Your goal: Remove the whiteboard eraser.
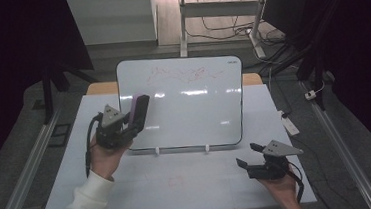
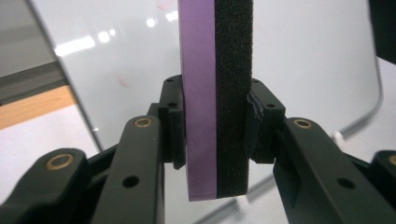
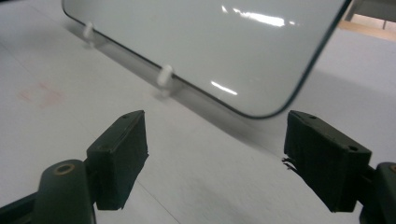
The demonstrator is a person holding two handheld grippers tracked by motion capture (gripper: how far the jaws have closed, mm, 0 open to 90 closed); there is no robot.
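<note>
high view: one eraser [image 1: 138, 109], one whiteboard [image 1: 188, 102], two grippers.

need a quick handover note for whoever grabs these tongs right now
Left tongs: shut on the whiteboard eraser, purple back and black foam pad upright between the jaws, held at the left edge of the whiteboard.
Right tongs: open, nothing between the jaws, low over the white table near the board's lower right corner.
Done: eraser picked up and brought to the board.
Left: faint red scribbles remain across the top of the board; wiping them looks like the likely next step. A faint red smudge also sits on the table in front.
</note>
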